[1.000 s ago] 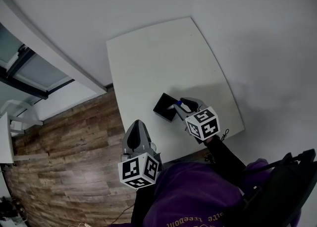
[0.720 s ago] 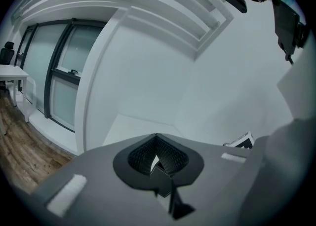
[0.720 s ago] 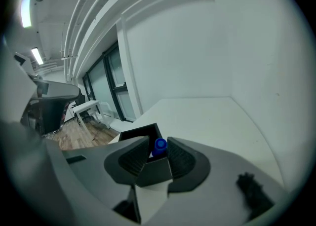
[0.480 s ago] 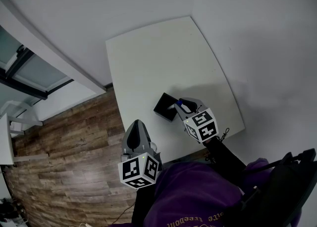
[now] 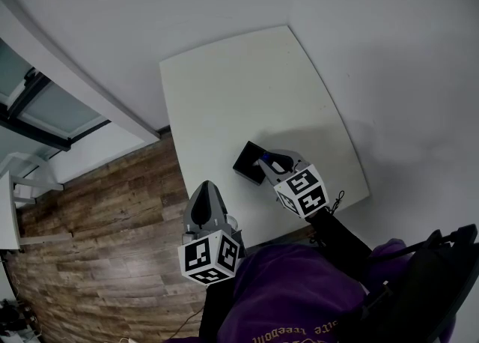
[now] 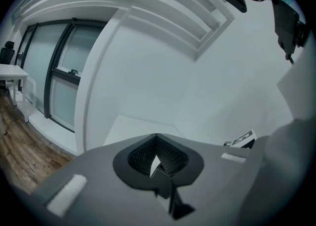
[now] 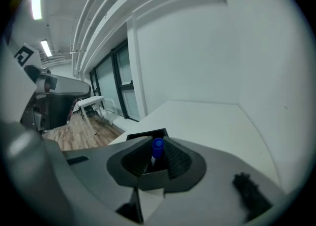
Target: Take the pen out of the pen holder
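Observation:
A black square pen holder stands near the front edge of the white table. A pen with a blue cap rises upright out of it. My right gripper reaches over the holder from the right. In the right gripper view the pen stands between the ribbed pads, just above the holder's rim. The jaws are closing, and a small gap still shows on the left side of the pen. My left gripper hangs off the table's front edge over the wooden floor, its jaws shut and empty.
A white wall runs behind and to the right of the table. Wooden floor lies to the left, with windows and a small white table beyond it. The person's purple sleeve fills the bottom of the head view.
The right gripper has shifted a little left toward the holder and rolled slightly, and its jaws have narrowed round the pen. The left gripper has not moved.

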